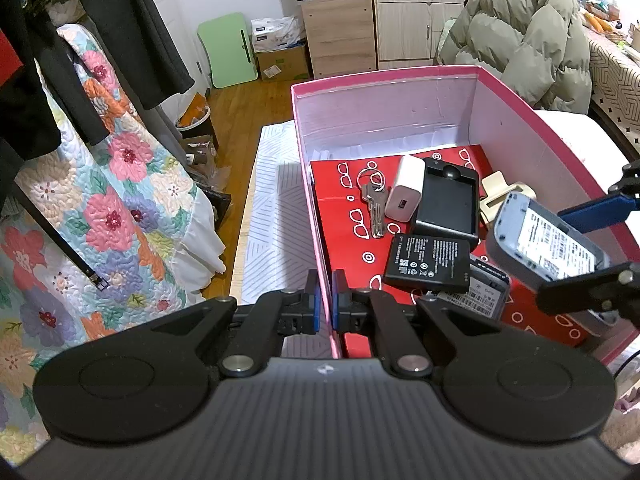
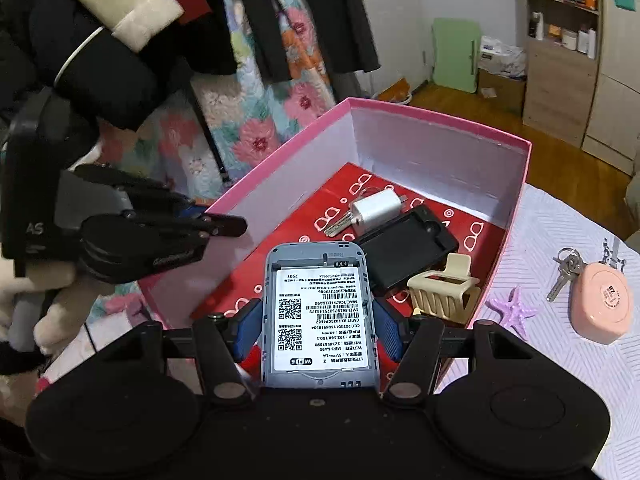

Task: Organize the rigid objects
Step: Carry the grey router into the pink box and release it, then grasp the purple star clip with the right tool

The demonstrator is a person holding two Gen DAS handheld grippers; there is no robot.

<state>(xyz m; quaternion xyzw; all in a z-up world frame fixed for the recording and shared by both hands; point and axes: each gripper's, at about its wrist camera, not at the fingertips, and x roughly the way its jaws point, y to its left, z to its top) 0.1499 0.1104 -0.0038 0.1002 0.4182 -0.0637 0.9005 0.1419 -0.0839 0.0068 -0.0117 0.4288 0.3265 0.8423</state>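
Note:
A pink box [image 1: 384,76] with a red patterned floor holds keys [image 1: 374,204], a white charger [image 1: 406,194], a black tray [image 1: 448,204], a black battery [image 1: 428,264] and a cream hair clip [image 1: 496,192]. My left gripper [image 1: 325,304] is shut on the box's left wall at its near end. My right gripper [image 2: 318,328] is shut on a grey WiFi router [image 2: 320,316] with its labelled back up, held above the box; the router also shows in the left wrist view [image 1: 544,244]. The box [image 2: 516,216], charger [image 2: 378,208], tray [image 2: 408,248] and clip [image 2: 444,288] show in the right wrist view.
On the striped white cloth [image 2: 560,360] right of the box lie a purple starfish [image 2: 514,312], a pink oval case [image 2: 600,304] and a second key bunch [image 2: 564,268]. A floral quilt [image 1: 112,200] and hanging dark clothes stand left; a puffy jacket [image 1: 520,36] lies beyond the box.

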